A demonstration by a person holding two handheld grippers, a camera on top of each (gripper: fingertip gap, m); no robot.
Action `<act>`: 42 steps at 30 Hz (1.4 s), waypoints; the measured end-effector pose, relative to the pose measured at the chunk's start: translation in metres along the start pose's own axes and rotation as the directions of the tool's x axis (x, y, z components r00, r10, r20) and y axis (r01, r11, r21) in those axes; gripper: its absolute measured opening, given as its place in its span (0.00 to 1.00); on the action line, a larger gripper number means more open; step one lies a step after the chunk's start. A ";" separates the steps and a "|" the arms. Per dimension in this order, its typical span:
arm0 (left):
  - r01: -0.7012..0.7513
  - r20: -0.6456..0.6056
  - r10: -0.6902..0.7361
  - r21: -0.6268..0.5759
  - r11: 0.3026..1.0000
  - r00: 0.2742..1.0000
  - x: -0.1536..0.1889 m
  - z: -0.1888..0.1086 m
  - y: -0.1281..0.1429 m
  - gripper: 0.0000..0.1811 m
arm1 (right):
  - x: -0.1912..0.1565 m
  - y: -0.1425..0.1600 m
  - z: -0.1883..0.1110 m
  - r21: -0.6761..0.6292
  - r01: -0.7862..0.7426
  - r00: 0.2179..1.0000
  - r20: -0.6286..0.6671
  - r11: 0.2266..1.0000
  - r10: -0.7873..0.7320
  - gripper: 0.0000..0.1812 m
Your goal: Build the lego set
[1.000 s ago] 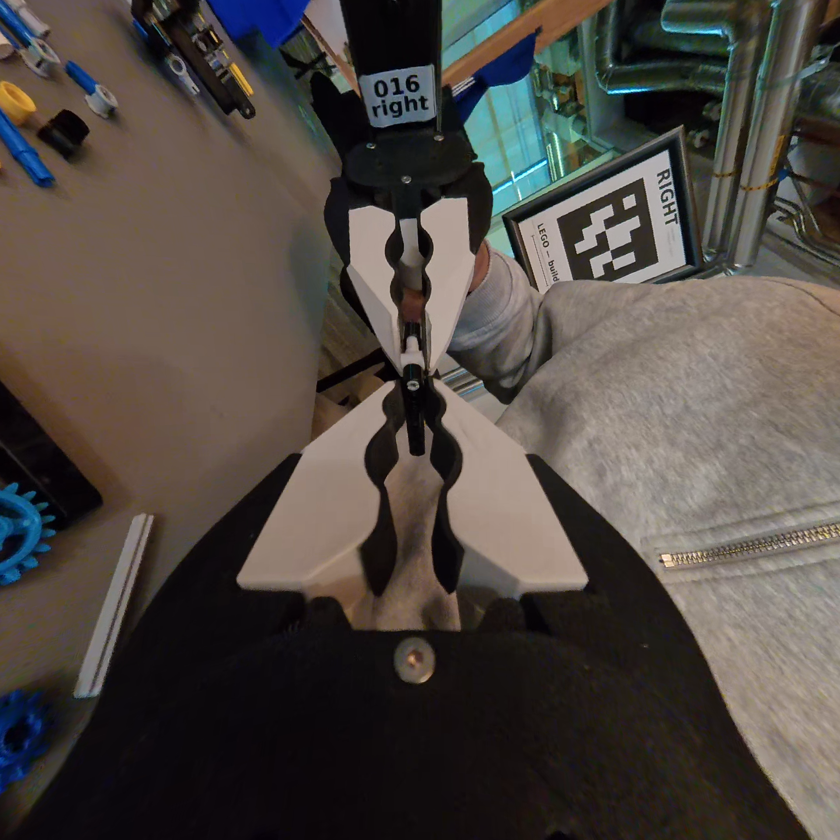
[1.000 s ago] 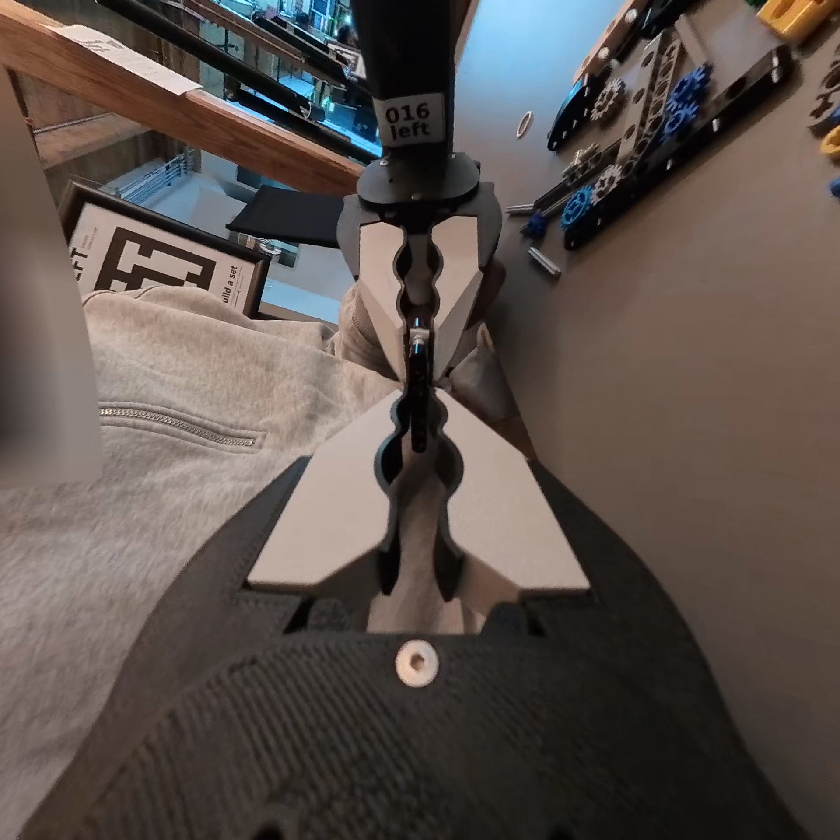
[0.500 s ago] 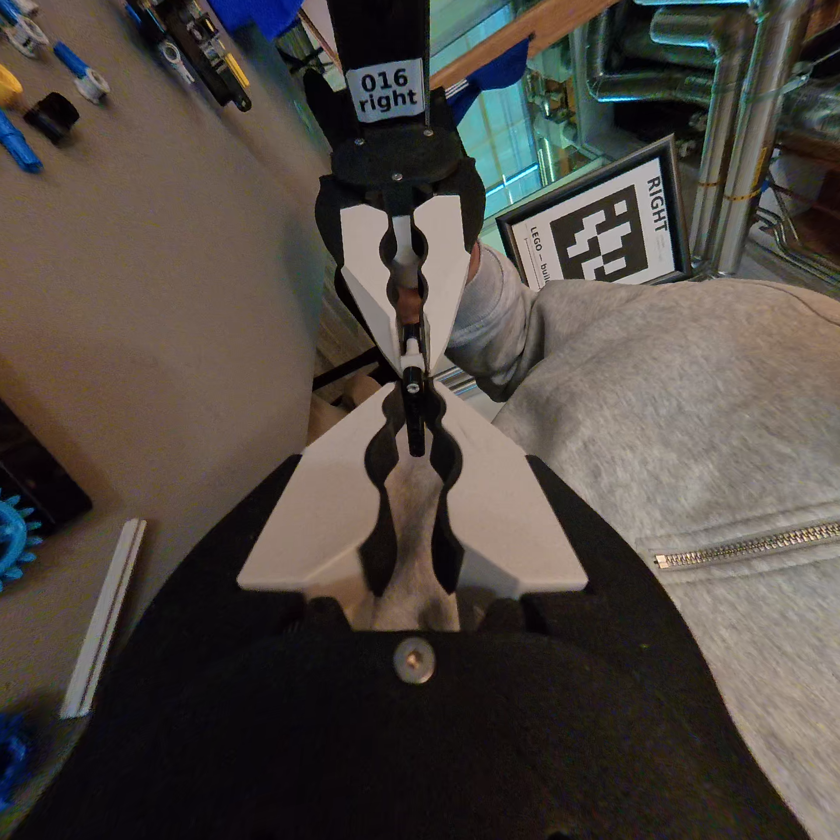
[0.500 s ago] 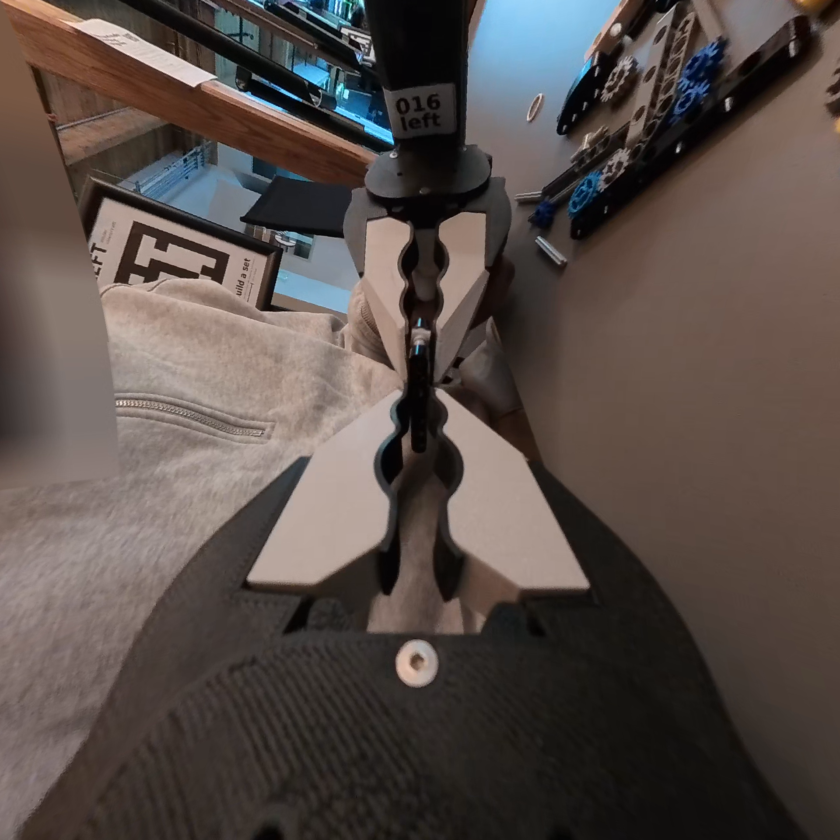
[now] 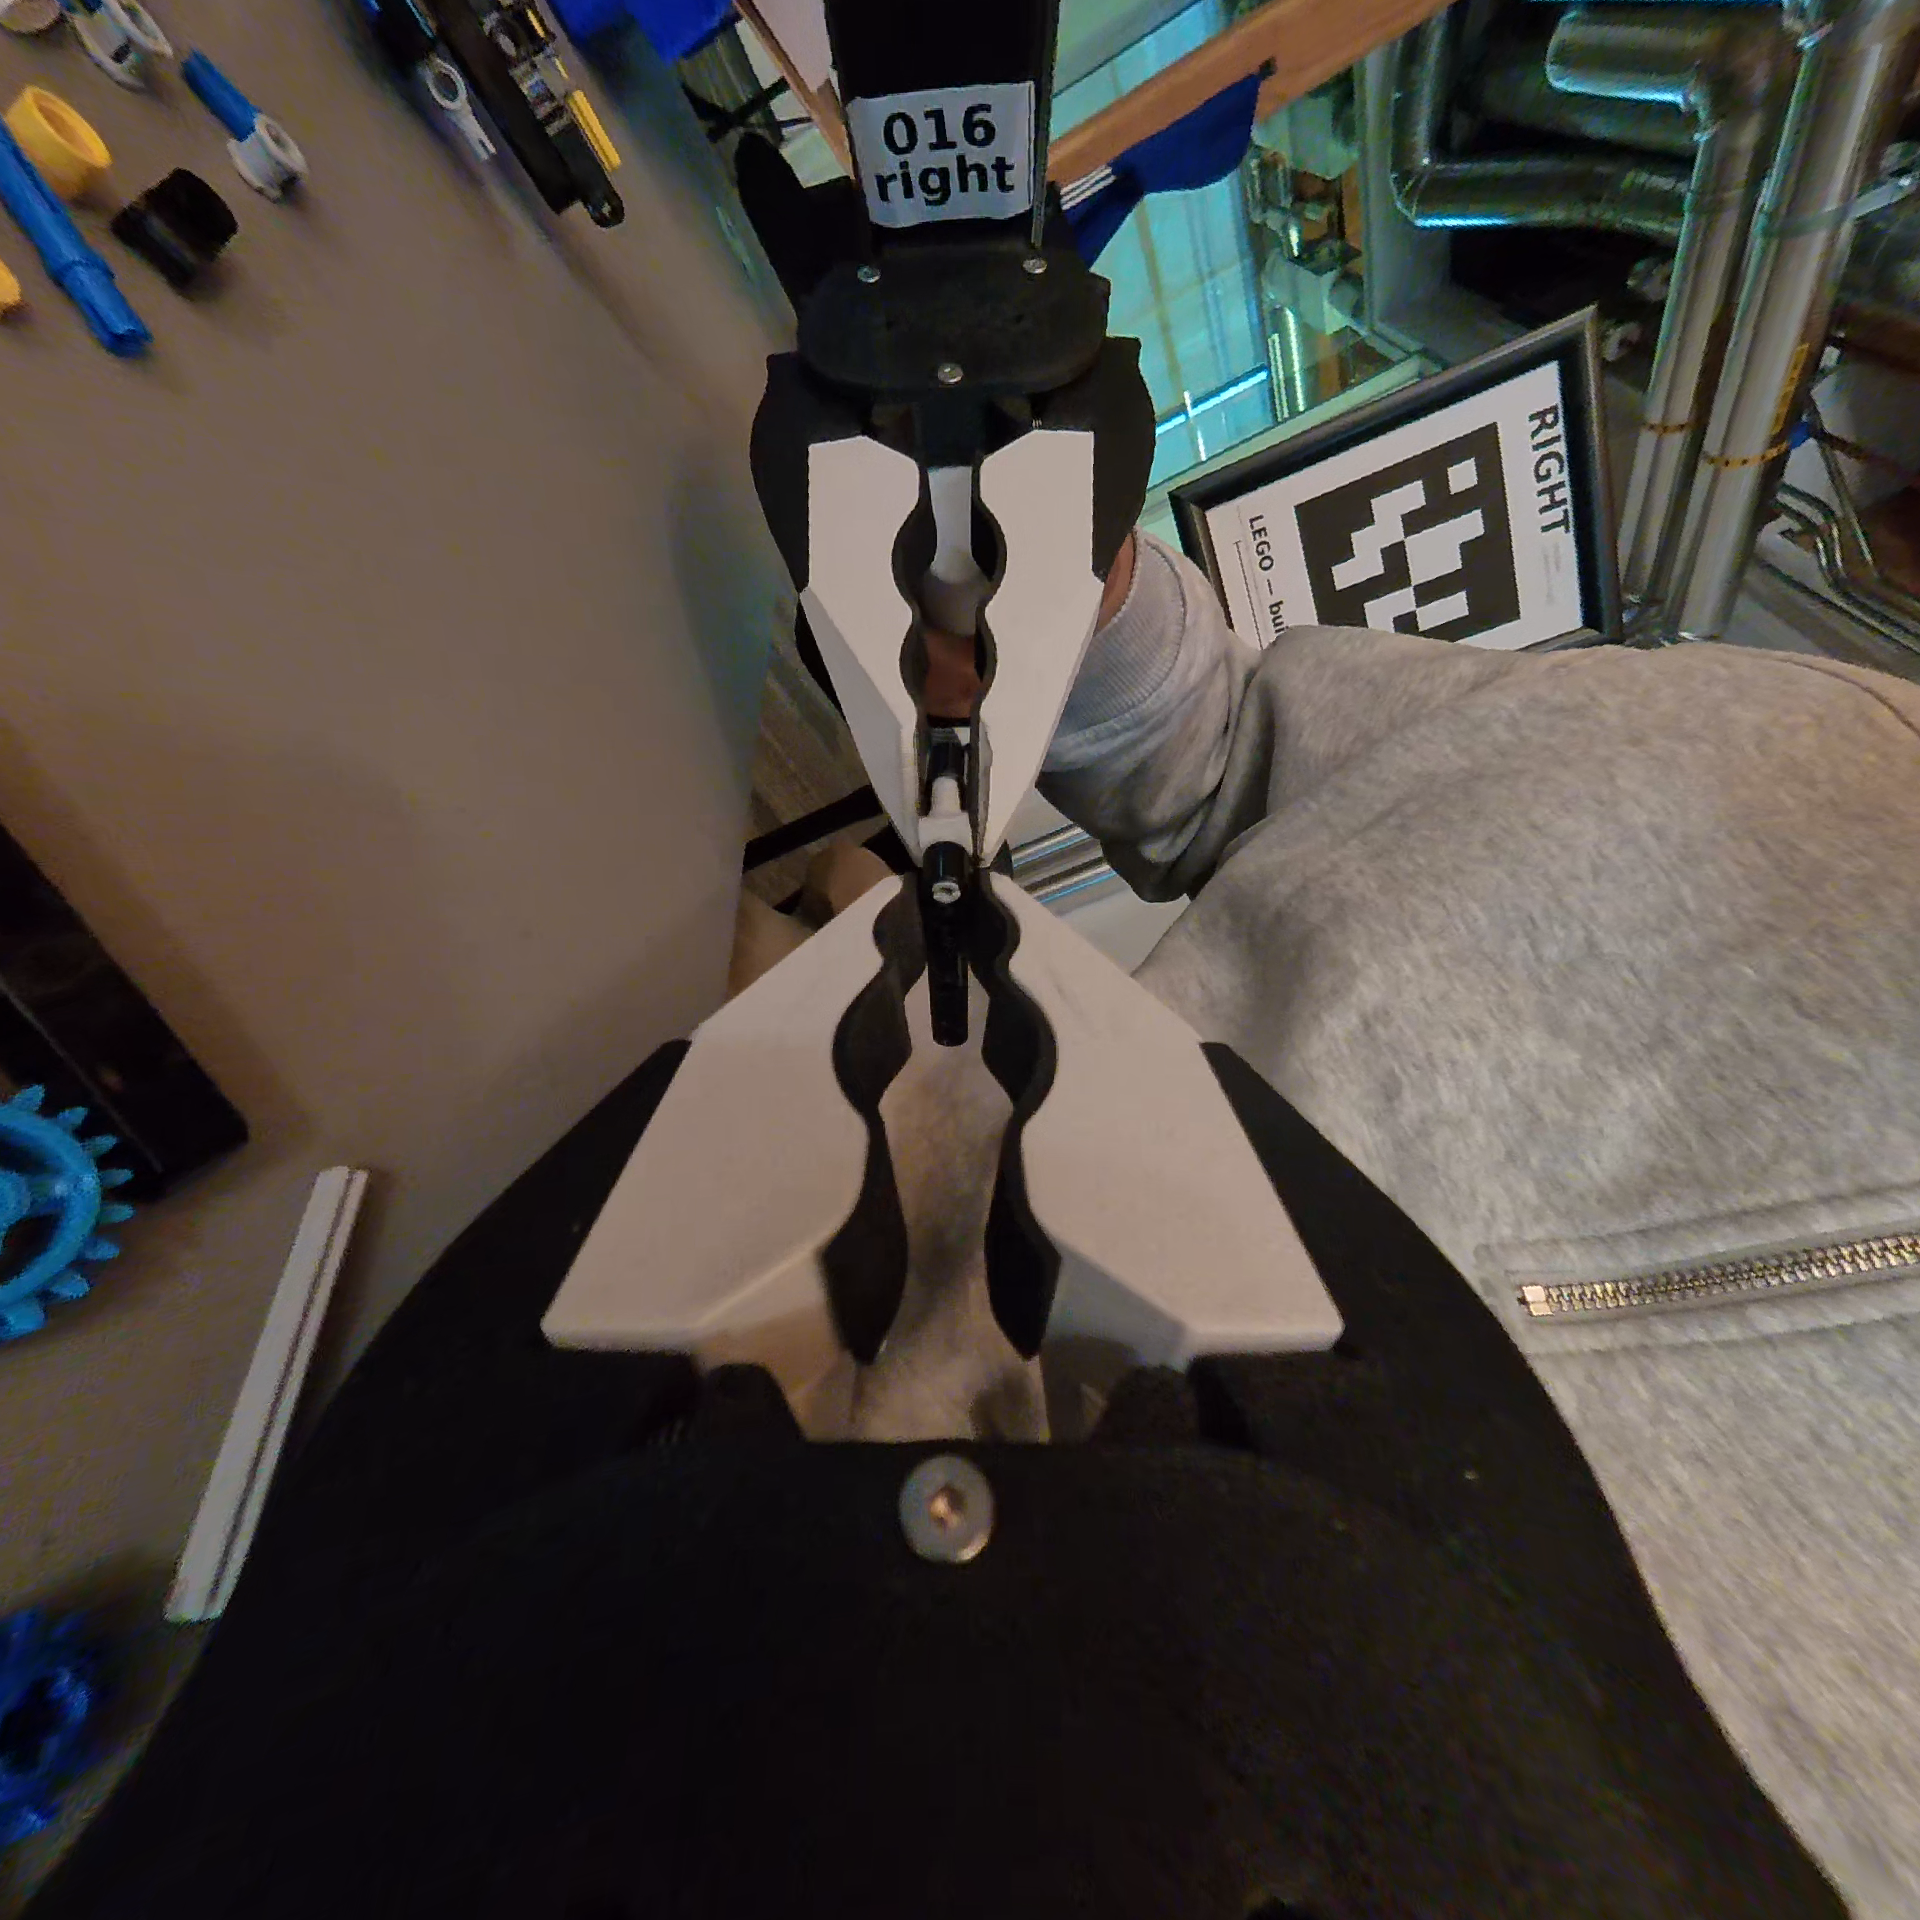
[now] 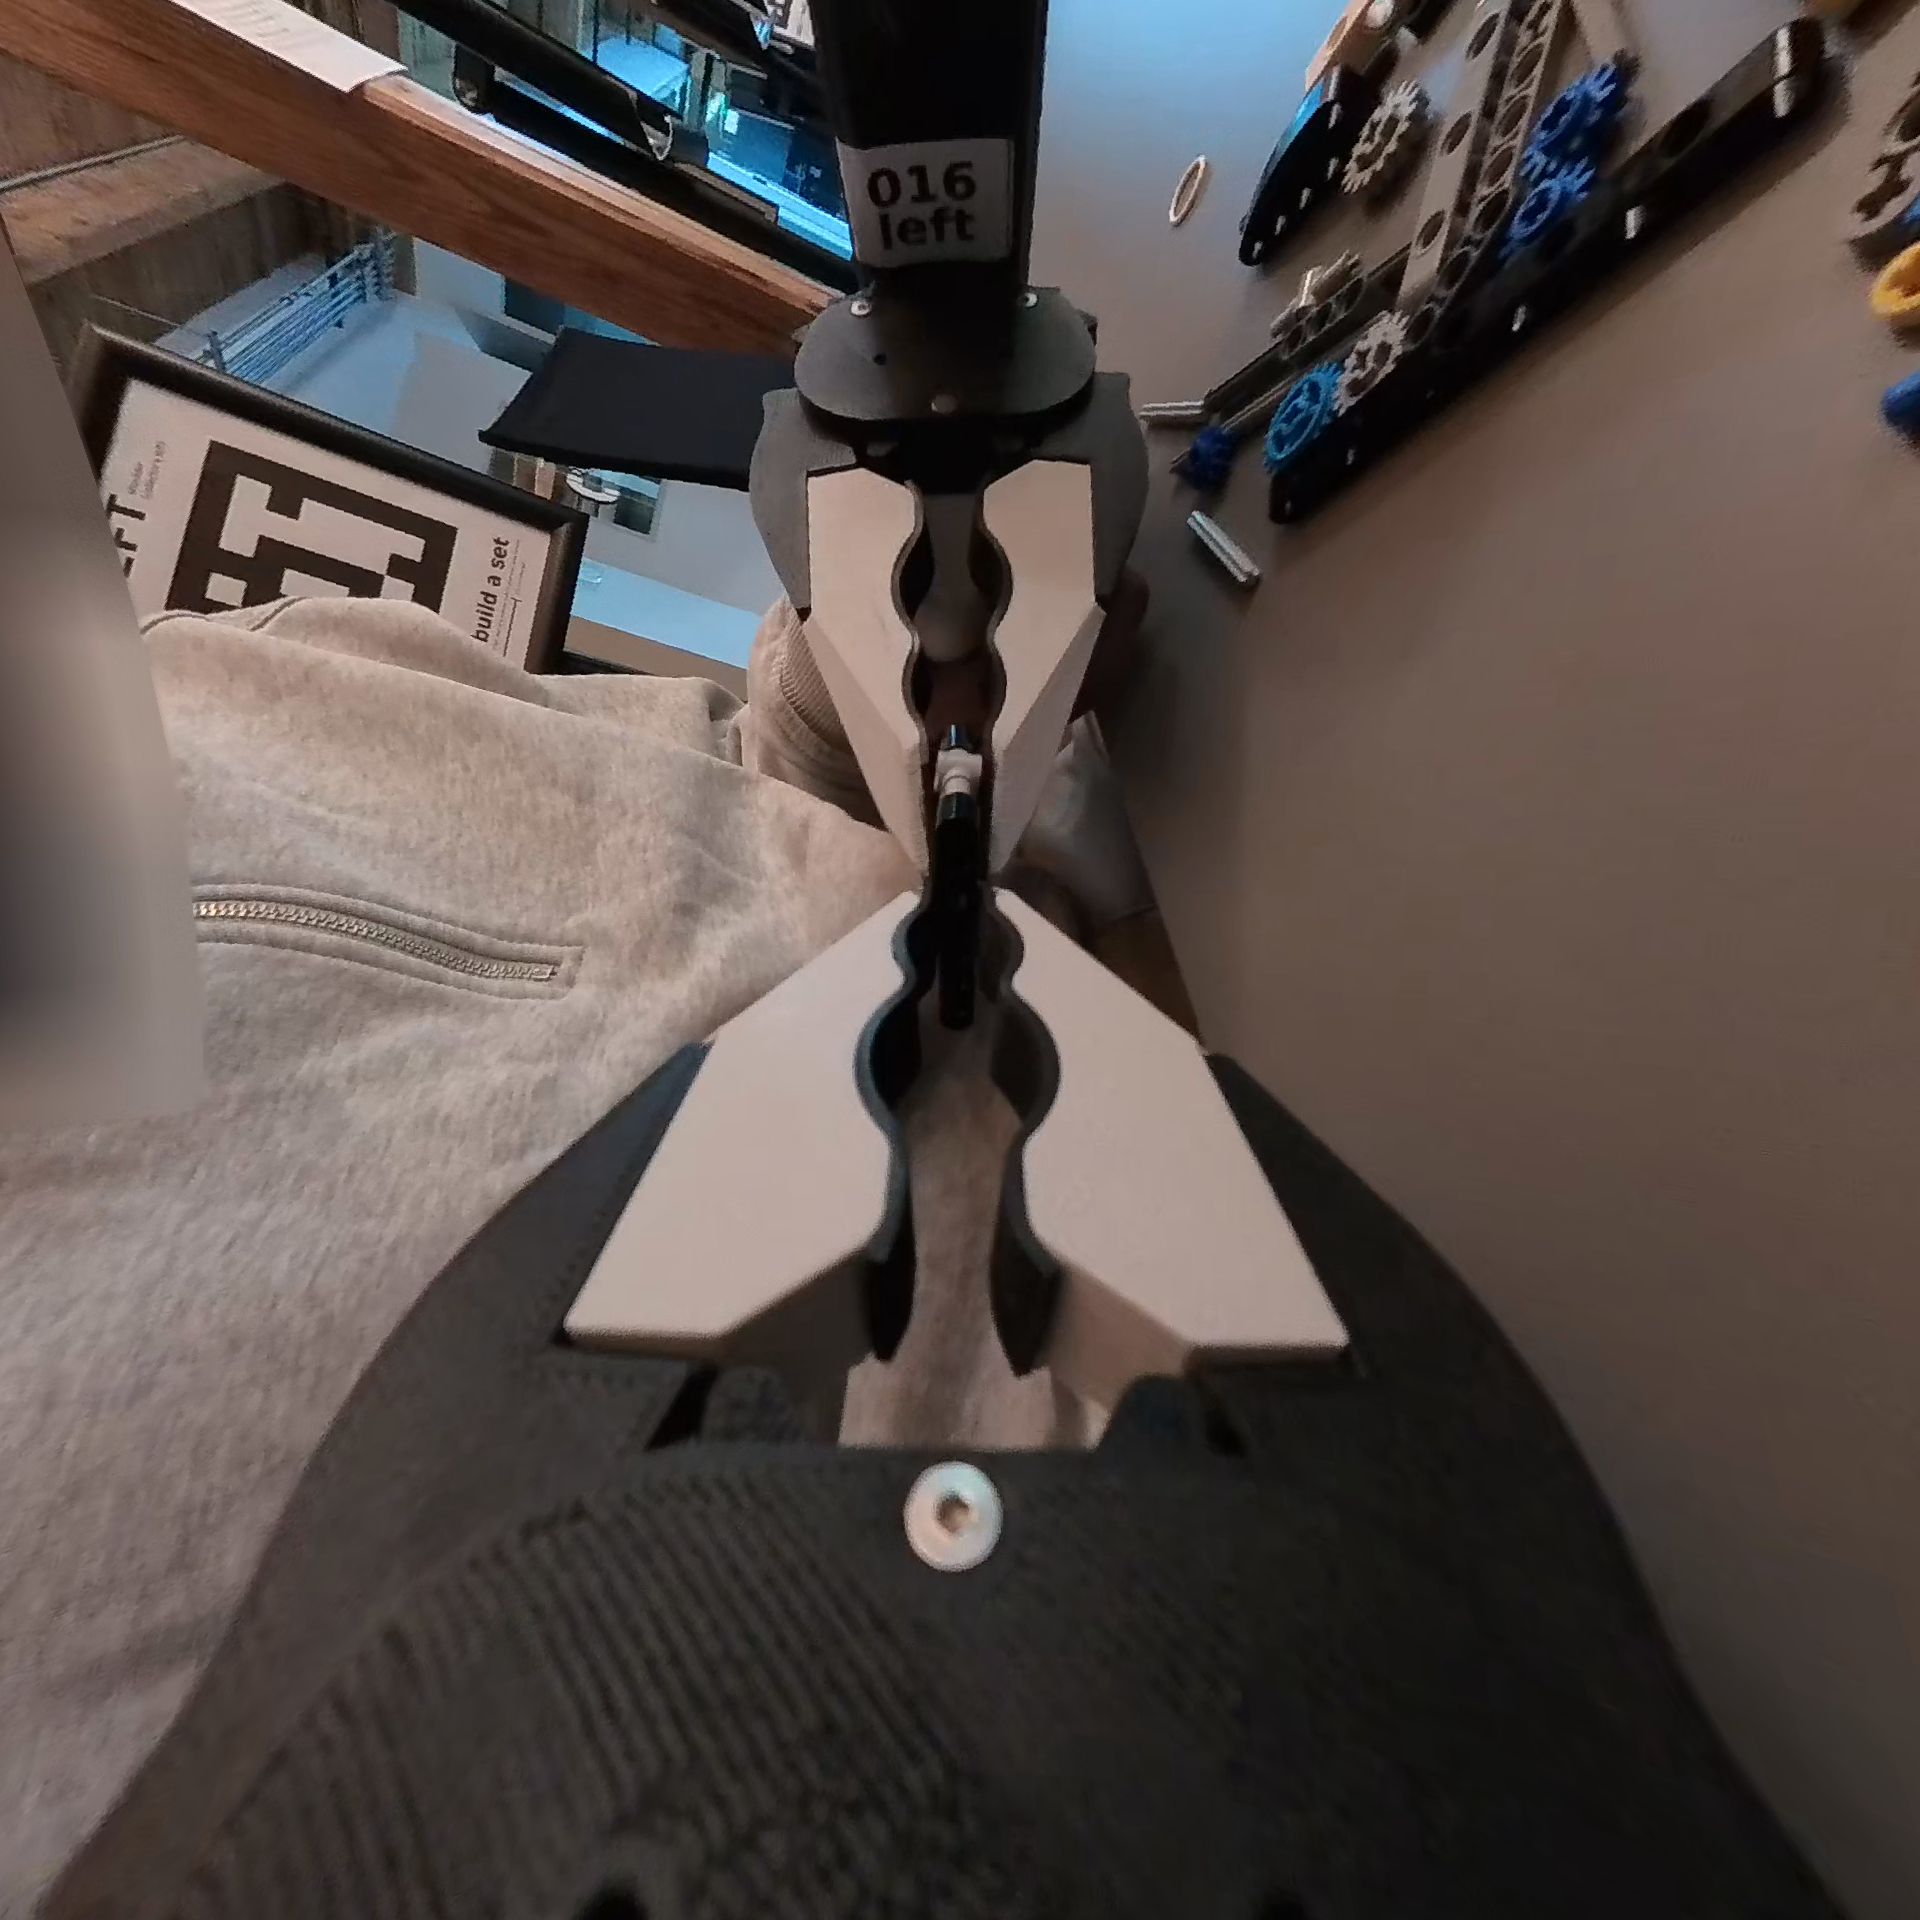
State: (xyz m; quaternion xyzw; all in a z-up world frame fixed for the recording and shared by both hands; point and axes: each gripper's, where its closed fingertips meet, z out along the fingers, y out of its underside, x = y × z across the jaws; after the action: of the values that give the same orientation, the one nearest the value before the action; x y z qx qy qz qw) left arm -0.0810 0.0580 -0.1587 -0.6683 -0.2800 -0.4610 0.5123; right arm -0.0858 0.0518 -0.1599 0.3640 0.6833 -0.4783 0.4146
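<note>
My two grippers meet tip to tip in the air beside the table edge, over a person's grey sweatshirt (image 5: 1507, 935). In the left wrist view my left gripper (image 5: 948, 883) is shut on a thin black lego part (image 5: 945, 966). A small white piece (image 5: 943, 816) sits at its far end, inside the shut tips of the right gripper (image 5: 945, 844). The right wrist view mirrors this. My right gripper (image 6: 956, 896) is shut on the black part (image 6: 956, 935), with a white piece (image 6: 954, 774) in the left gripper's tips (image 6: 954, 844). Which end each gripper truly holds is unclear.
The brown table (image 5: 364, 623) carries loose parts: a blue gear (image 5: 42, 1216), a white strip (image 5: 270, 1392), a yellow piece (image 5: 52, 140), and a black beam with blue gears (image 6: 1507, 312). Framed marker cards (image 5: 1403, 509) (image 6: 312, 530) stand behind the person. My left and right fingertips are right by each other.
Both grippers stay shut and tip to tip on the part. The joined pair has shifted slightly, so the table parts and marker cards sit a little differently in both views.
</note>
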 end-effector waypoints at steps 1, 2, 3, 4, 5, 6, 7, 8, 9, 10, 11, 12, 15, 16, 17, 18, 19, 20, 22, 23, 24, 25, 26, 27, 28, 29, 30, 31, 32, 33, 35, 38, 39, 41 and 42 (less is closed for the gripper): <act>0.000 -0.005 0.000 -0.002 1.000 1.000 0.001 0.000 0.000 0.04 | -0.001 0.000 0.000 0.000 0.001 1.000 0.006 1.000 -0.001 0.02; -0.001 0.000 0.001 0.000 1.000 1.000 0.000 0.000 0.000 0.04 | 0.000 0.000 0.000 0.004 0.001 1.000 0.007 1.000 -0.001 0.02; -0.002 0.000 0.002 0.001 1.000 1.000 0.000 0.000 0.000 0.04 | 0.000 0.000 0.000 0.006 -0.002 1.000 0.012 1.000 0.002 0.02; -0.001 -0.003 0.001 0.000 1.000 1.000 0.000 0.000 0.000 0.04 | 0.000 0.000 0.000 0.007 -0.005 1.000 0.018 1.000 0.005 0.02; 0.002 -0.001 -0.002 0.006 1.000 1.000 0.000 -0.001 -0.001 0.03 | 0.000 -0.001 0.000 0.015 -0.006 1.000 0.018 1.000 0.005 0.02; 0.001 -0.007 -0.001 0.007 1.000 1.000 0.001 -0.001 -0.001 0.04 | -0.001 -0.002 0.000 0.019 -0.006 1.000 0.026 1.000 0.006 0.02; 0.003 -0.013 -0.003 0.010 1.000 1.000 0.001 -0.001 -0.002 0.04 | -0.001 -0.003 0.000 0.026 -0.007 0.999 0.033 1.000 0.007 0.02; 0.006 -0.010 -0.006 0.016 1.000 1.000 0.001 -0.002 -0.003 0.03 | -0.001 -0.003 0.000 0.035 -0.008 0.999 0.033 0.999 0.007 0.02; 0.002 -0.005 -0.002 0.015 1.000 1.000 0.000 -0.001 -0.002 0.03 | 0.000 -0.003 0.000 0.039 -0.010 0.999 0.036 0.999 0.009 0.02; 0.002 -0.003 -0.002 0.015 1.000 1.000 0.000 -0.001 -0.002 0.03 | 0.000 -0.003 0.000 0.045 -0.012 0.999 0.039 0.999 0.010 0.02; 0.000 -0.007 0.000 0.014 1.000 1.000 0.000 -0.001 -0.002 0.03 | 0.000 -0.003 0.000 0.050 -0.015 0.999 0.047 0.999 0.013 0.02; 0.001 -0.012 -0.001 0.014 1.000 1.000 0.001 -0.001 -0.002 0.03 | -0.001 -0.003 0.000 0.056 -0.018 0.998 0.054 0.998 0.015 0.02; 0.002 -0.010 -0.002 0.020 1.000 1.000 0.001 -0.002 -0.003 0.03 | 0.000 -0.004 0.000 0.078 -0.018 0.998 0.061 0.997 0.013 0.02; 0.002 -0.010 -0.002 0.021 1.000 1.000 0.001 -0.002 -0.003 0.03 | -0.001 -0.005 0.000 0.086 -0.022 0.998 0.068 0.996 0.016 0.02; 0.003 -0.012 -0.003 0.022 1.000 1.000 0.001 -0.002 -0.003 0.03 | -0.001 -0.005 0.000 0.094 -0.026 0.997 0.078 0.995 0.019 0.02; 0.004 -0.010 -0.004 0.025 1.000 1.000 0.000 -0.002 -0.004 0.03 | 0.000 -0.005 0.000 0.105 -0.030 0.996 0.082 0.994 0.021 0.02; 0.004 -0.013 -0.004 0.026 1.000 1.000 0.001 -0.002 -0.004 0.03 | -0.001 -0.006 0.000 0.111 -0.032 0.996 0.090 0.993 0.022 0.02; 0.005 -0.016 -0.005 0.026 1.000 1.000 0.001 -0.002 -0.004 0.03 | -0.001 -0.006 0.000 0.116 -0.032 0.995 0.096 0.993 0.021 0.02; 0.006 -0.014 -0.006 0.027 1.000 1.000 0.001 -0.002 -0.004 0.03 | -0.001 -0.006 0.001 0.124 -0.032 0.995 0.100 0.992 0.019 0.02; 0.005 -0.007 -0.005 0.032 0.999 1.000 0.000 -0.002 -0.005 0.03 | 0.000 -0.007 0.000 0.134 -0.032 0.995 0.099 0.990 0.019 0.02; 0.007 -0.005 -0.007 0.032 0.999 1.000 0.000 -0.002 -0.005 0.03 | 0.000 -0.007 0.000 0.141 -0.034 0.995 0.101 0.989 0.020 0.02; 0.005 -0.010 -0.005 0.032 0.999 1.000 0.000 -0.002 -0.005 0.03 | 0.000 -0.007 0.000 0.146 -0.038 0.994 0.110 0.989 0.022 0.02; 0.006 -0.013 -0.005 0.039 0.999 1.000 0.001 -0.003 -0.006 0.03 | -0.001 -0.008 0.000 0.158 -0.044 0.993 0.117 0.986 0.025 0.02; 0.007 -0.011 -0.006 0.046 0.999 1.000 0.000 -0.003 -0.007 0.03 | 0.000 -0.009 -0.001 0.169 -0.046 0.993 0.117 0.985 0.026 0.02; 0.003 -0.004 -0.003 0.050 0.999 1.000 0.000 -0.003 -0.007 0.03 | 0.000 -0.010 -0.001 0.175 -0.037 0.994 0.107 0.984 0.019 0.02; -0.002 0.007 0.001 0.069 0.998 1.000 -0.001 -0.004 -0.010 0.04 | 0.001 -0.012 -0.002 0.195 -0.027 0.996 0.089 0.980 0.009 0.02; -0.002 0.008 0.001 0.086 0.996 1.000 -0.001 -0.005 -0.012 0.04 | 0.001 -0.015 -0.003 0.208 -0.015 0.997 0.076 0.978 -0.001 0.02; -0.002 0.007 0.002 0.097 0.995 1.000 0.000 -0.005 -0.014 0.04 | 0.000 -0.016 -0.003 0.213 0.001 0.998 0.062 0.977 -0.015 0.02; -0.004 0.014 0.003 0.116 0.993 1.000 0.000 -0.007 -0.017 0.04 | 0.000 -0.020 -0.004 0.231 0.023 0.999 0.042 0.973 -0.033 0.02; -0.010 0.012 0.009 0.130 0.991 1.000 0.001 -0.008 -0.019 0.04 | -0.002 -0.023 -0.005 0.245 0.036 0.998 0.038 0.969 -0.046 0.02; -0.015 0.004 0.014 0.159 0.987 1.000 0.004 -0.011 -0.024 0.04 | -0.005 -0.029 -0.006 0.275 0.042 0.997 0.045 0.960 -0.057 0.03; -0.025 0.015 0.023 0.196 0.980 1.000 0.003 -0.016 -0.029 0.04 | -0.005 -0.035 -0.005 0.306 0.062 0.997 0.032 0.950 -0.075 0.03; -0.035 0.018 0.032 0.212 0.977 0.999 0.004 -0.017 -0.031 0.04 | -0.005 -0.037 -0.005 0.317 0.066 0.996 0.033 0.946 -0.080 0.03; -0.068 0.038 0.061 0.234 0.970 0.997 0.003 -0.018 -0.034 0.04 | -0.005 -0.040 -0.006 0.326 0.079 0.995 0.025 0.942 -0.092 0.02; -0.083 0.044 0.075 0.246 0.966 0.996 0.004 -0.018 -0.035 0.04 | -0.005 -0.041 -0.006 0.326 0.090 0.995 0.020 0.941 -0.102 0.03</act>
State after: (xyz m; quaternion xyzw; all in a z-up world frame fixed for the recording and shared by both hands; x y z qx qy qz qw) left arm -0.1151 0.0516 -0.1394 -0.6178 -0.3173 -0.3900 0.6046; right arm -0.1215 0.0460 -0.1398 0.3848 0.6044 -0.6104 0.3377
